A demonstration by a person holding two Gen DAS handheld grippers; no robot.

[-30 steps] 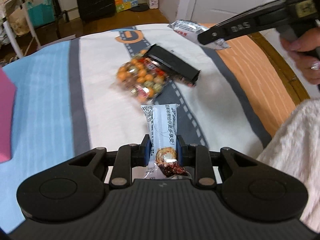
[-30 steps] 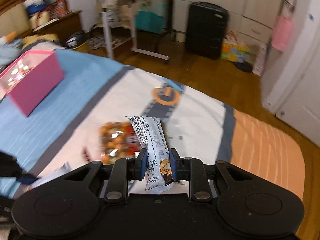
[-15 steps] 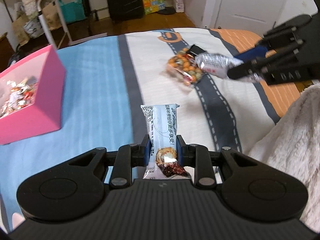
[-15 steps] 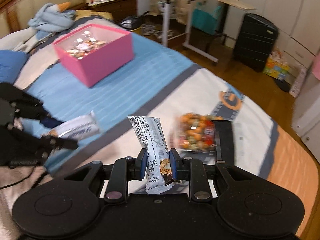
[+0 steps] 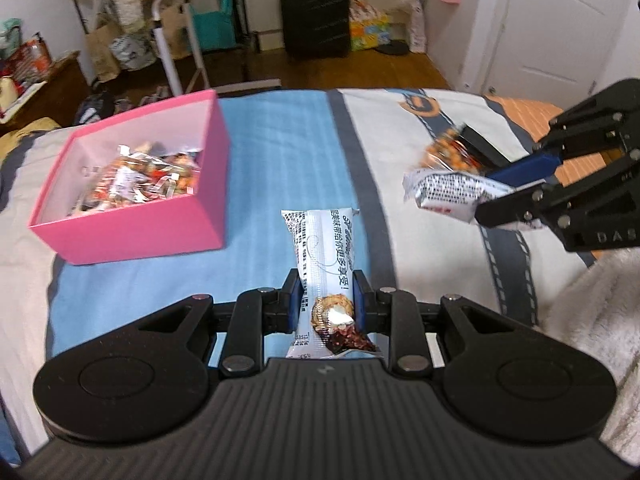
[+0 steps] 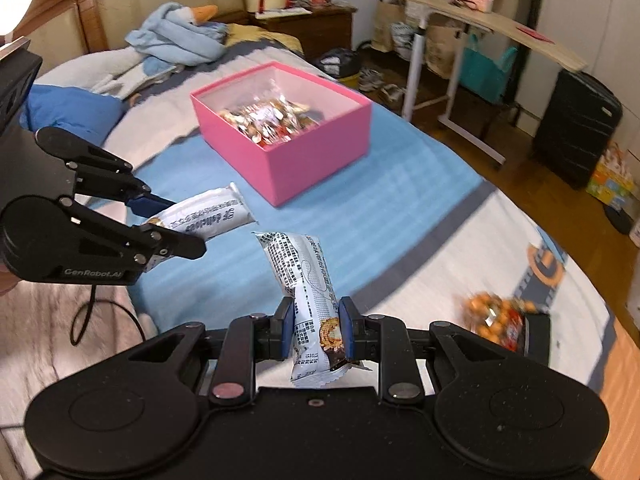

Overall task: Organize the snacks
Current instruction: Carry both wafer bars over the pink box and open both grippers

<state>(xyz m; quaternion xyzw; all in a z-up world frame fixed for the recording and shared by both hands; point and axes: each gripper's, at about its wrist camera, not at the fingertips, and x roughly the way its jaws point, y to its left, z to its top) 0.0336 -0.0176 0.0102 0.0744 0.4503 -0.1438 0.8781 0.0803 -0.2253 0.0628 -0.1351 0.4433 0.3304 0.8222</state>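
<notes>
My left gripper (image 5: 325, 294) is shut on a white snack bar (image 5: 324, 252) above the blue stripe of the bed cover. My right gripper (image 6: 314, 326) is shut on a second white snack bar (image 6: 306, 276). Each gripper with its bar also shows in the other view: the right gripper (image 5: 516, 186) at the right, the left gripper (image 6: 172, 220) at the left. An open pink box (image 5: 192, 216) holding several wrapped snacks sits ahead to the left; it also shows in the right wrist view (image 6: 316, 160). A bag of orange nuts (image 6: 494, 318) lies on the white part of the cover.
A black flat packet (image 5: 478, 146) lies against the nut bag. A fluffy white blanket (image 5: 592, 304) is at the right. A blue plush and pillows (image 6: 176, 40) lie by the headboard. A rolling desk (image 6: 472, 32), a black suitcase (image 6: 576, 124) and floor clutter stand beyond the bed.
Both grippers have swung left with their bars, away from the nut bag and toward the pink box, which is now nearer and fuller in both views.
</notes>
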